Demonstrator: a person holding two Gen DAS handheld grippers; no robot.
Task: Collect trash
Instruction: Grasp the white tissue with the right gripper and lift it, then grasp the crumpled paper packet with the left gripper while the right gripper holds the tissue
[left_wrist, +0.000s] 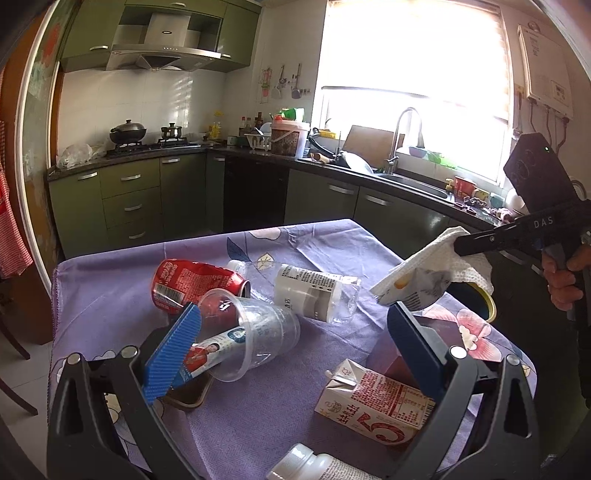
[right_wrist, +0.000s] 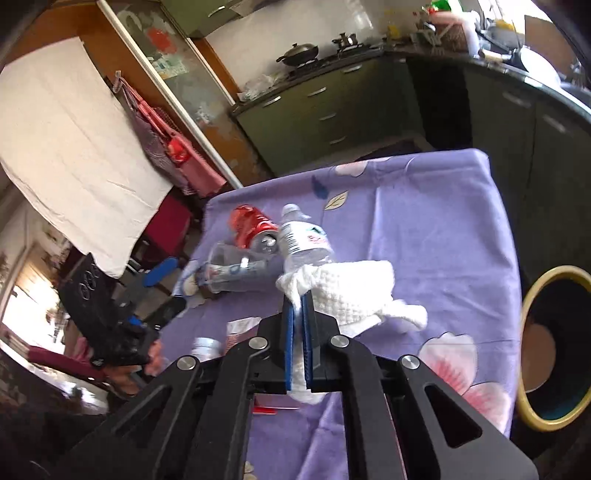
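The right gripper (right_wrist: 298, 295) is clamping a white paper towel (right_wrist: 354, 291) above the worktop's (right_wrist: 443, 221) right edge, near the yellow-rimmed bin (right_wrist: 532, 413). The left gripper's (left_wrist: 295, 332) fingers are standing wide apart over the plastic cup (left_wrist: 255, 332).

The right gripper (right_wrist: 298, 295), tilted downward with a hand (left_wrist: 563, 275) around its handle, has its jaws clamped tight on a white tissue (right_wrist: 351, 291), while the left gripper (left_wrist: 291, 332) hangs with its jaws spread wide.
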